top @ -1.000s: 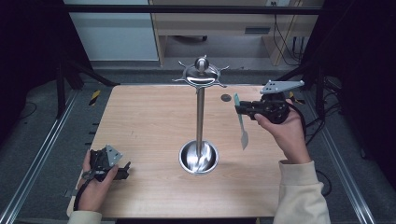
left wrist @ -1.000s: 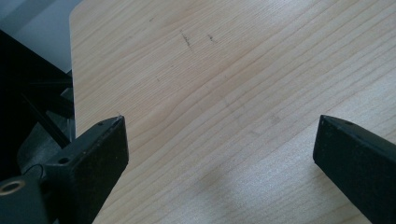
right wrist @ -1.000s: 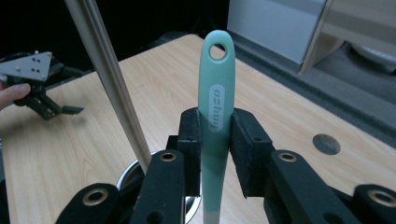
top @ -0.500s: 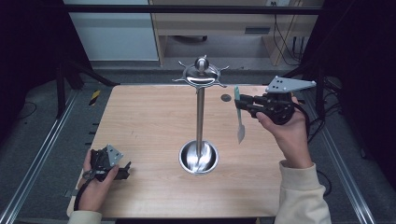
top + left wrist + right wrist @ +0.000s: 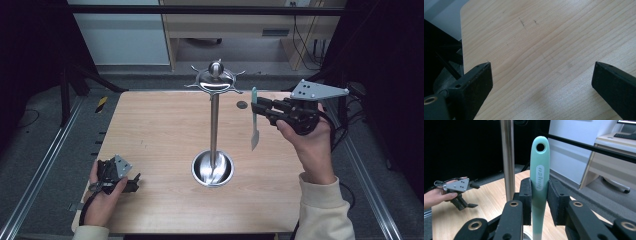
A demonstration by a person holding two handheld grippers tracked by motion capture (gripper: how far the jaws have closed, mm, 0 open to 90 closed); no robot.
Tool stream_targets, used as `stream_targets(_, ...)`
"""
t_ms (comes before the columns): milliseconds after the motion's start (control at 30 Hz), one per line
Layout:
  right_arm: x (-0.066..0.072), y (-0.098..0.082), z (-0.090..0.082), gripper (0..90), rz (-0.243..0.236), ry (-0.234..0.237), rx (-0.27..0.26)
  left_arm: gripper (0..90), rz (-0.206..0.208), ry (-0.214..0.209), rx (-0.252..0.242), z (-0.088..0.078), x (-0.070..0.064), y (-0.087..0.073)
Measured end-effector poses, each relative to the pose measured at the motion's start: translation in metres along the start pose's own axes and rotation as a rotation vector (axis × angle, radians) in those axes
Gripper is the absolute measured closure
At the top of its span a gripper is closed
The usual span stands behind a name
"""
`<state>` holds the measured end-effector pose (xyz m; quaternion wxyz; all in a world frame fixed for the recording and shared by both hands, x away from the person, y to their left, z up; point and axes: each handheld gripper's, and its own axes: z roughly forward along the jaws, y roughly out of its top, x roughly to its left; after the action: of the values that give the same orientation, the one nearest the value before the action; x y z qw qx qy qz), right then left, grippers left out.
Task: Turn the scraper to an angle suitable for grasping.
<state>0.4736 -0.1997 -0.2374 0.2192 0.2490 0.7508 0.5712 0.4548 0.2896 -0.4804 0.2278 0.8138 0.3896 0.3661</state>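
Right claw [image 5: 261, 108] clamped on mint-handled utensil [image 5: 539, 182], held beside stand [image 5: 214, 125]. Left claw [image 5: 541, 82] wide open, unloaded, over surface [image 5: 160, 130].

Right gripper [image 5: 259, 106] raised (jaws clamped)

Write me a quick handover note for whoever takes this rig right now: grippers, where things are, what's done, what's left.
Right gripper: shut on the knife, held by its mint-green handle, hole end up, blade hanging down, in the air right of the stand.
Left gripper: open, holding nothing, low over the table at its near left corner.
Stand: upright mid-table, hooks at the top, nothing hung on them.
Done: knife picked up.
Left, probably: hang the knife on a hook by its hole.
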Motion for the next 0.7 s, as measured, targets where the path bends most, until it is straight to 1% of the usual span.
stream_targets(133,0.005,0.004,-0.004,74.4,-0.009,0.018,-0.027,3.1,0.004,-0.001,0.002,0.000,0.000,0.000)
stream_targets(267,0.011,0.008,-0.007,74.4,-0.019,0.025,-0.046,3.1,0.005,-0.001,0.003,0.000,0.000,0.000)
stream_targets(500,0.019,0.014,-0.009,74.4,-0.032,0.051,-0.059,3.1,0.007,-0.002,0.004,0.000,0.000,0.000)
stream_targets(700,0.021,0.014,-0.010,74.4,-0.037,0.060,-0.061,3.1,0.008,-0.004,0.007,0.000,0.000,0.000)
